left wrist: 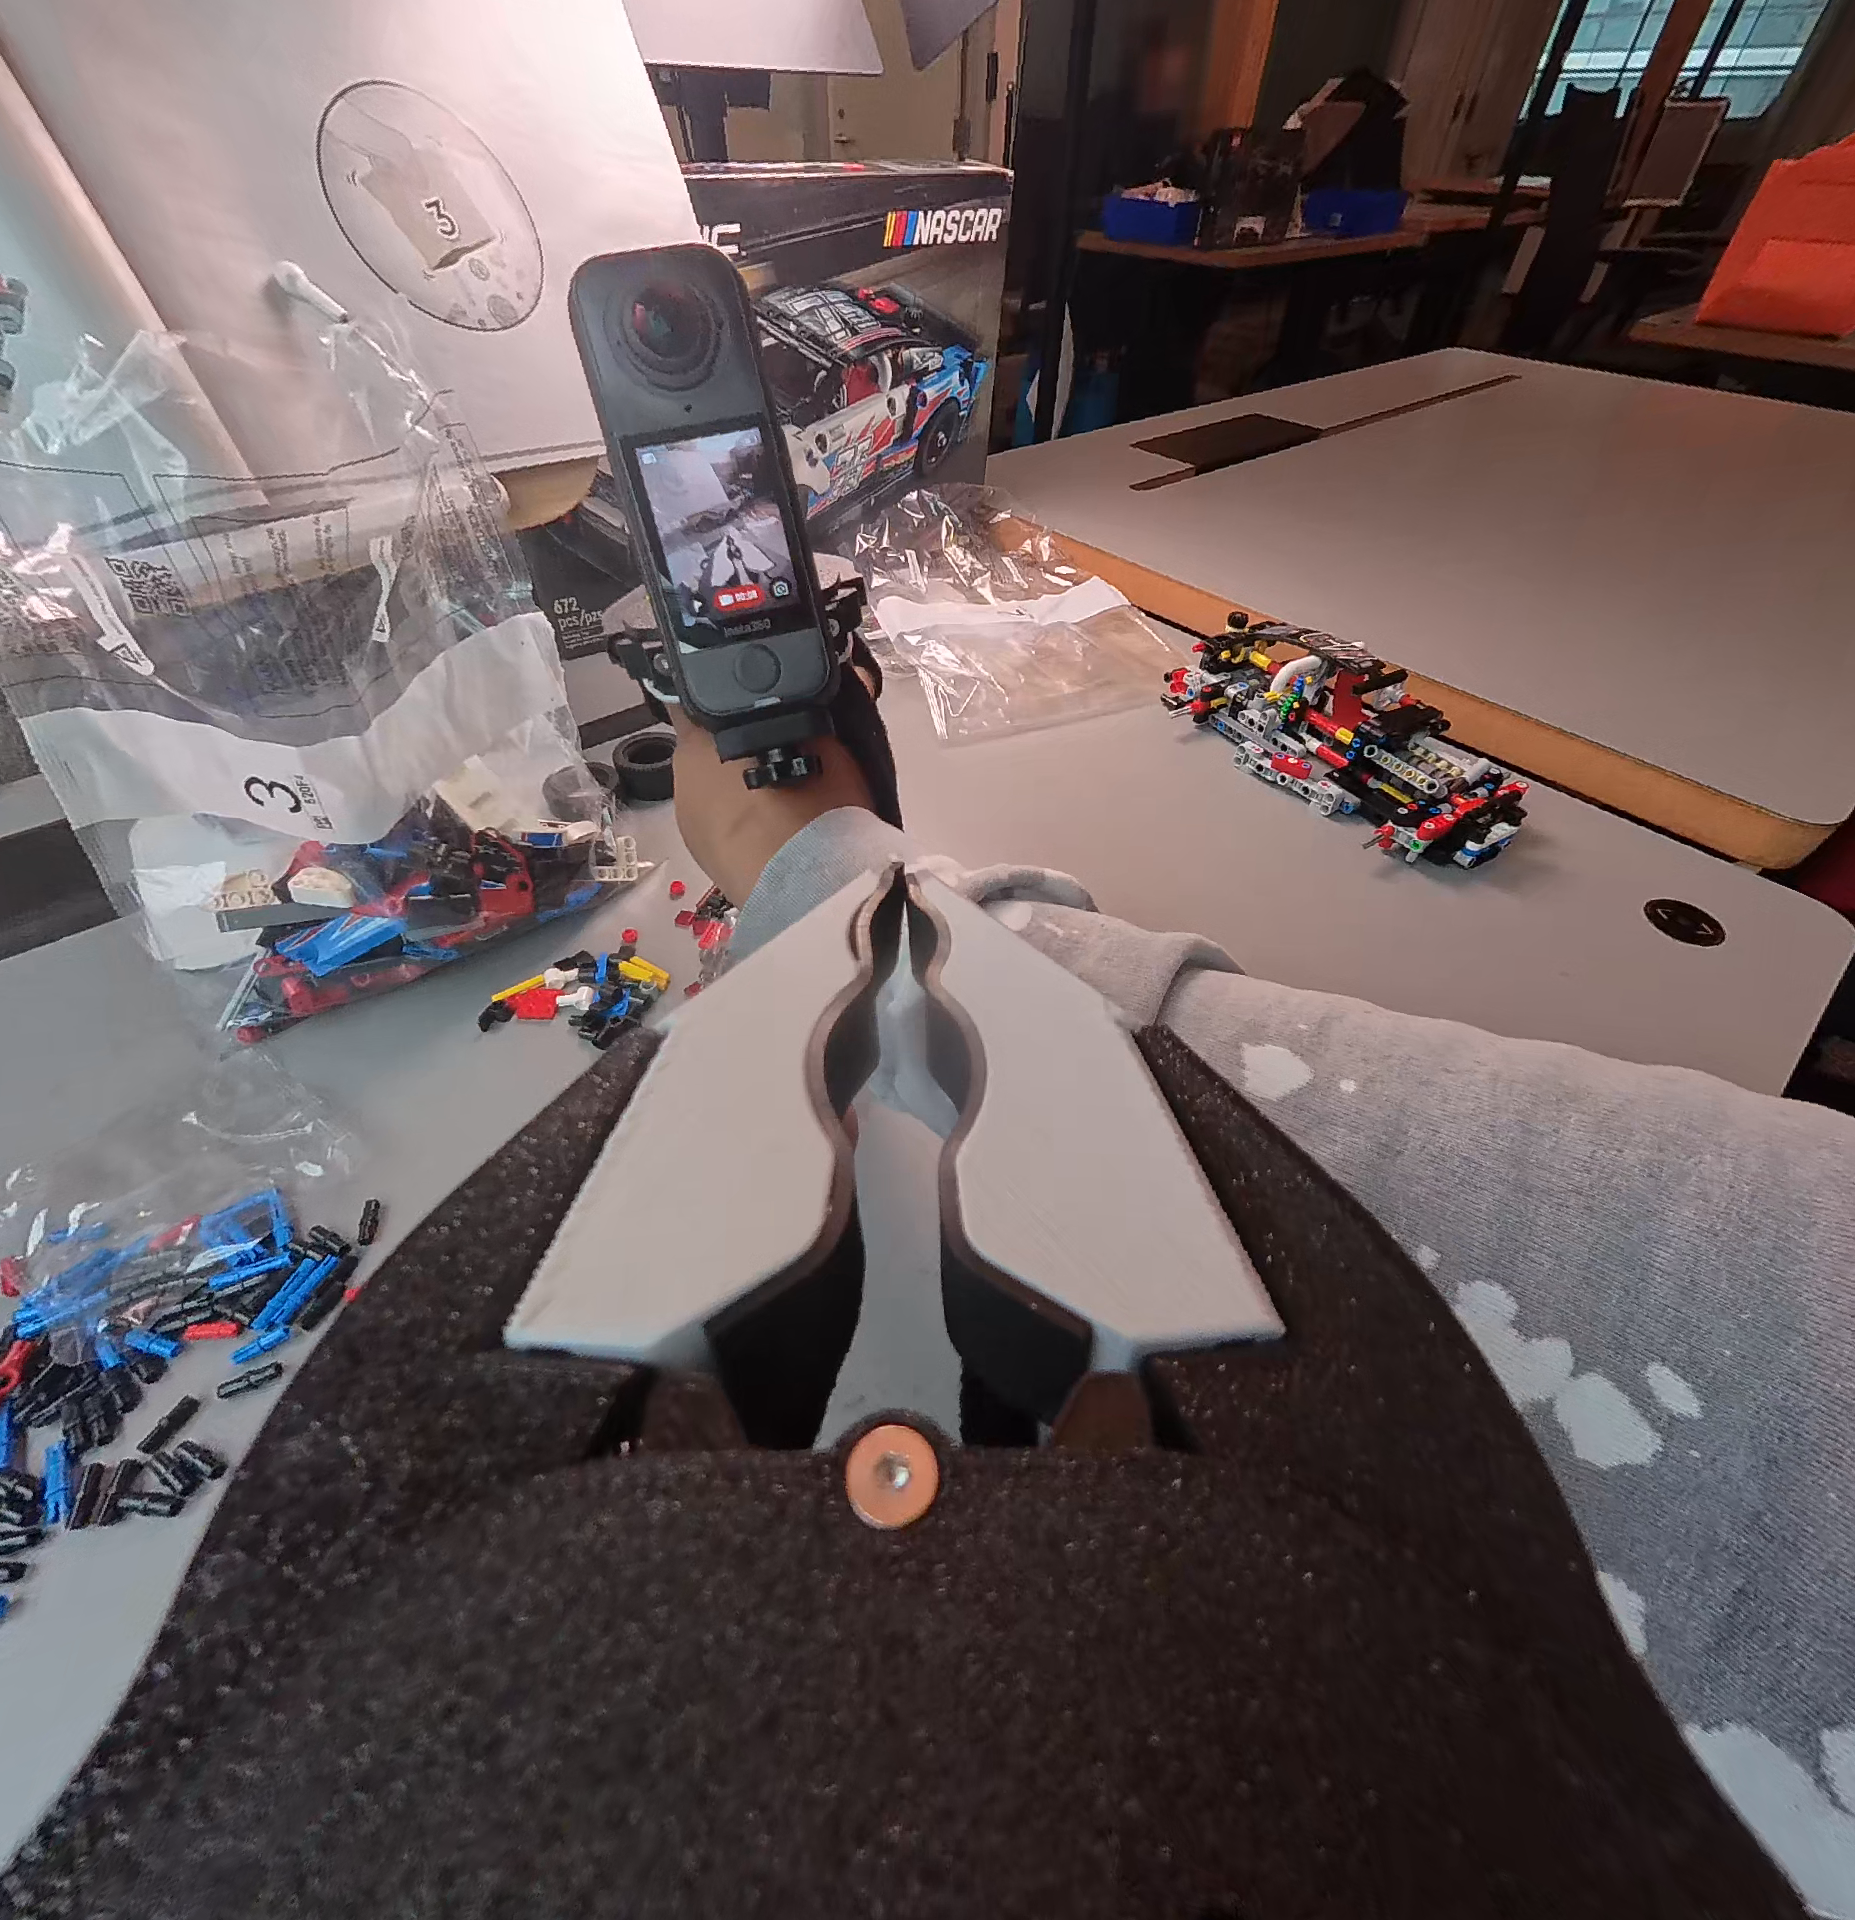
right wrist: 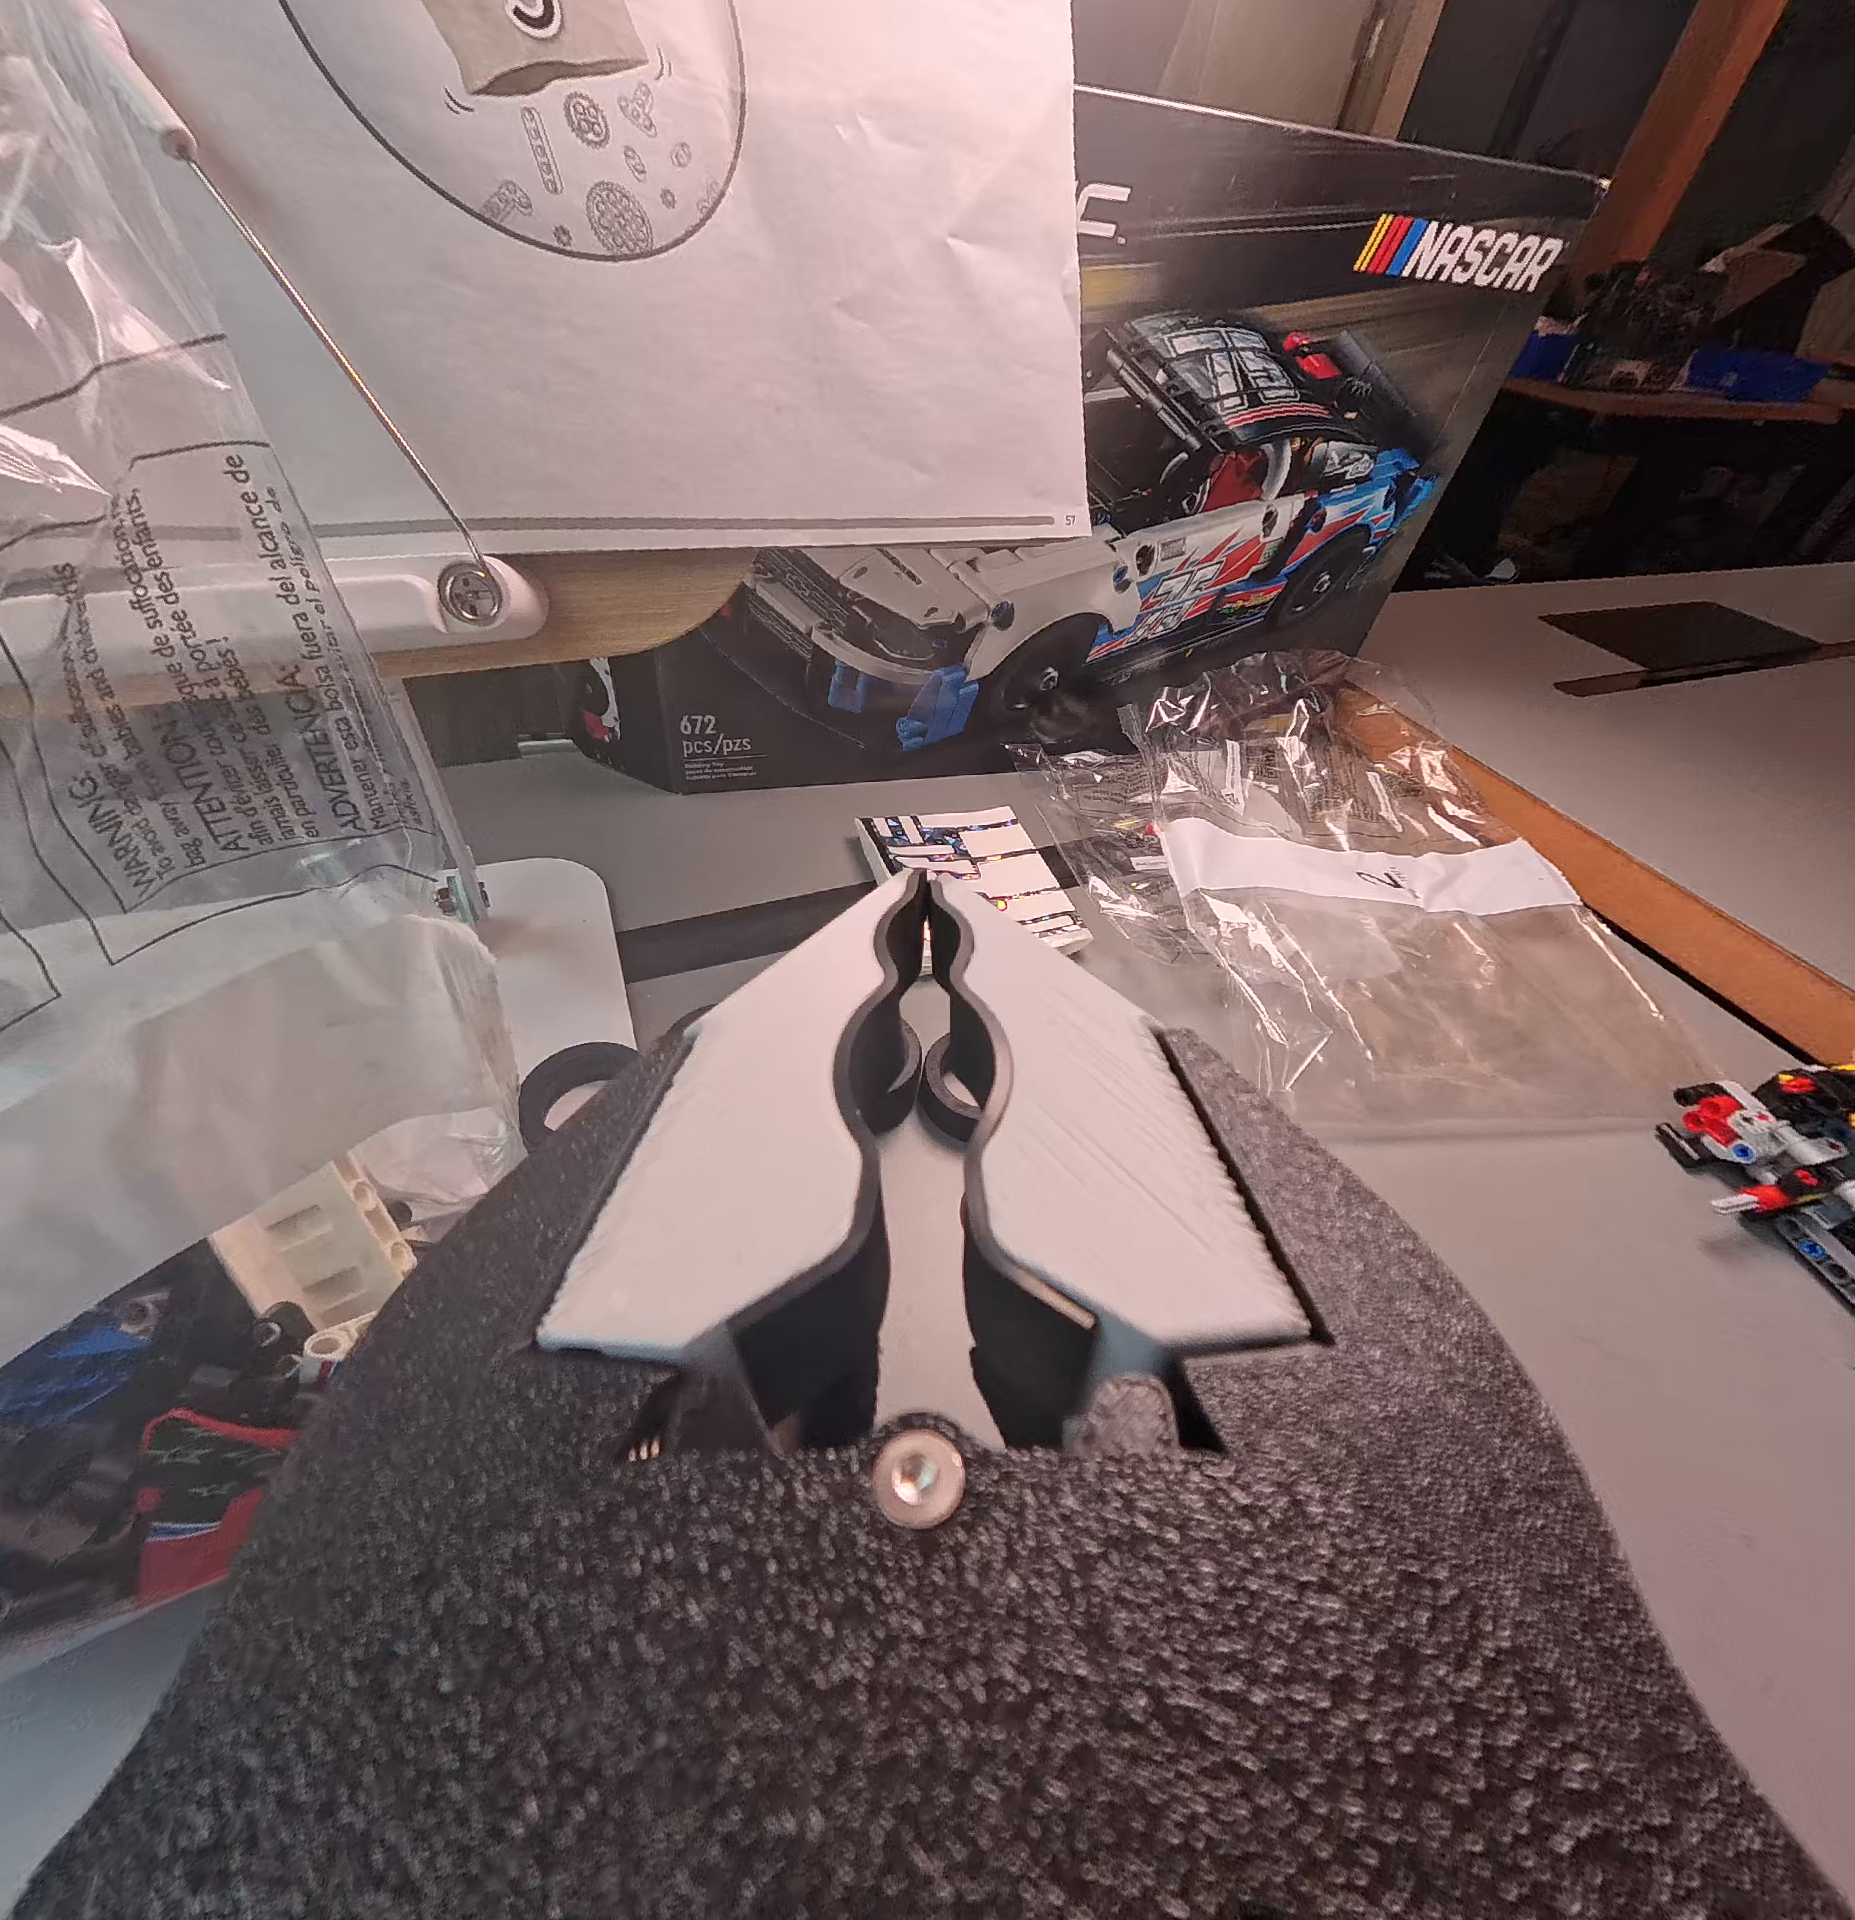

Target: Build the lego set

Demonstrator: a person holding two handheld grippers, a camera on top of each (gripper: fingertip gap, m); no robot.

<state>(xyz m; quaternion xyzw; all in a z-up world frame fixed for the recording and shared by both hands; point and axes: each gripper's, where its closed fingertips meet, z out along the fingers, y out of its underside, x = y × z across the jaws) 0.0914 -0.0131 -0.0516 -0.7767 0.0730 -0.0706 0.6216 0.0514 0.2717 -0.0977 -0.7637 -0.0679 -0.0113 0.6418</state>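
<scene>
The part-built car chassis (left wrist: 1349,748) lies on the grey table (left wrist: 1162,883) at the right; its end shows in the right wrist view (right wrist: 1816,1153). A clear bag of parts (left wrist: 383,883) stands at the left, also in the right wrist view (right wrist: 123,1403). Small loose parts (left wrist: 580,987) and a pile of blue and black pins (left wrist: 123,1351) lie near it. My left gripper (left wrist: 905,878) is shut and empty, above a grey sleeve (left wrist: 1422,1195). My right gripper (right wrist: 925,888) is shut with nothing between its tips. A black tyre (right wrist: 949,1091) shows through its finger gap.
The set's box (left wrist: 881,343) and an instruction booklet on a stand (left wrist: 383,208) stand at the back. Empty clear bags (right wrist: 1318,914) and a sticker sheet (right wrist: 1006,883) lie ahead of the right gripper. A hand holds the right gripper's camera (left wrist: 694,499). Another tyre (right wrist: 559,1091) lies left. The gap from one gripper's tips to the other's is roughly 30 cm.
</scene>
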